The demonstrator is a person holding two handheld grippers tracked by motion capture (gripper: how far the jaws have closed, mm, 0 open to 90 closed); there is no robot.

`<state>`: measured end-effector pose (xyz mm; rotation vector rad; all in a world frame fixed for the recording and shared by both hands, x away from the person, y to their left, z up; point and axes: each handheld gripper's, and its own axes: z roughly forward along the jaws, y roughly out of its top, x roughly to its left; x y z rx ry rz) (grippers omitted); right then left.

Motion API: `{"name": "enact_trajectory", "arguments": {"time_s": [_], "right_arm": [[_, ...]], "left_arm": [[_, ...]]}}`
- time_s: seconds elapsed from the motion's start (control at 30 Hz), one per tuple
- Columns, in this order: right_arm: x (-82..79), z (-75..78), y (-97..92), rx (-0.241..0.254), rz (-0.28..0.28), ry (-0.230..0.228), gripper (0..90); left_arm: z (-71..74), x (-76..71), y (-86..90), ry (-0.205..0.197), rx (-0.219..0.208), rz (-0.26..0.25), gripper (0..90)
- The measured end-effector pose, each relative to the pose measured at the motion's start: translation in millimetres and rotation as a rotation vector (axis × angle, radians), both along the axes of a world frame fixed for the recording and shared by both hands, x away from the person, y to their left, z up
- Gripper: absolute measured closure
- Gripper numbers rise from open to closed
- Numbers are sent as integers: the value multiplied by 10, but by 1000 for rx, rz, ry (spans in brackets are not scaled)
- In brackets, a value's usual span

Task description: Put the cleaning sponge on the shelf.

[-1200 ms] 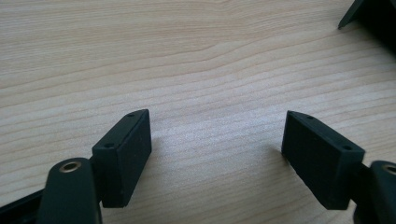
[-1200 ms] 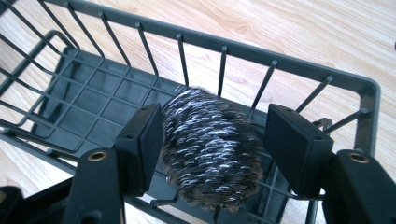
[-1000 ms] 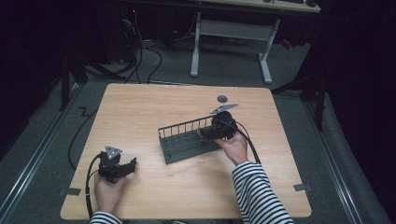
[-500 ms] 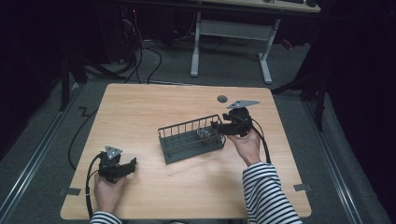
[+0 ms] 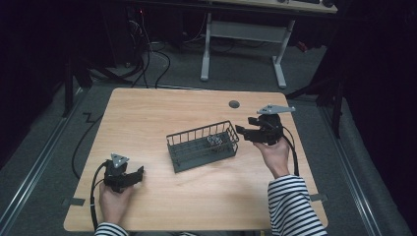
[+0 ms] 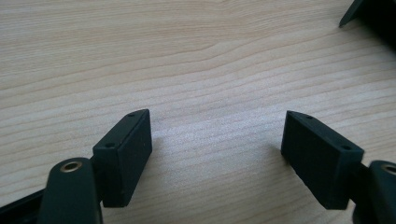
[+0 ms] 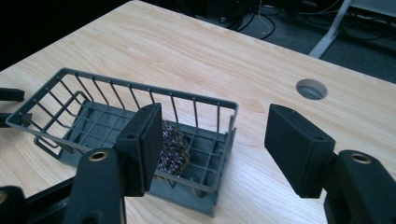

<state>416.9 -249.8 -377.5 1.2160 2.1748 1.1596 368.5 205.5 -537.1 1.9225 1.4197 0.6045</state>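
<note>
A grey wire basket (image 5: 202,146) sits mid-frame on the worktop (image 5: 147,118), a metal scouring pad (image 5: 214,140) lying in its right end. The right gripper (image 5: 244,132) hovers just right of the basket, jaws apart and empty. The left gripper (image 5: 138,172), lower left, rests with jaws apart.

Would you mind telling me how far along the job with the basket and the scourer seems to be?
Done, apparently: the steel scourer lies inside the wire basket. In hand: nothing; the right gripper is open beside the basket, the left gripper open over bare table. Nothing obvious remains.
</note>
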Motion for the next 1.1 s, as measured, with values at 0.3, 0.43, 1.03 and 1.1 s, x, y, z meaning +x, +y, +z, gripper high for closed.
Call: {"name": "enact_trajectory", "arguments": {"time_s": [0.3, 0.43, 1.03, 1.1], "right_arm": [[-199, 115, -236, 4, -27, -41, 373], [-287, 169, -309, 13, -36, -57, 374], [-601, 120, -602, 41, -79, -85, 380], [-631, 91, -632, 34, -88, -82, 381]], "left_arm": [[0, 0, -1, 0, 1, 0, 250], [0, 0, -1, 0, 1, 0, 249], [0, 0, -3, -1, 3, 1, 251], [0, 0, -1, 0, 1, 0, 249]]}}
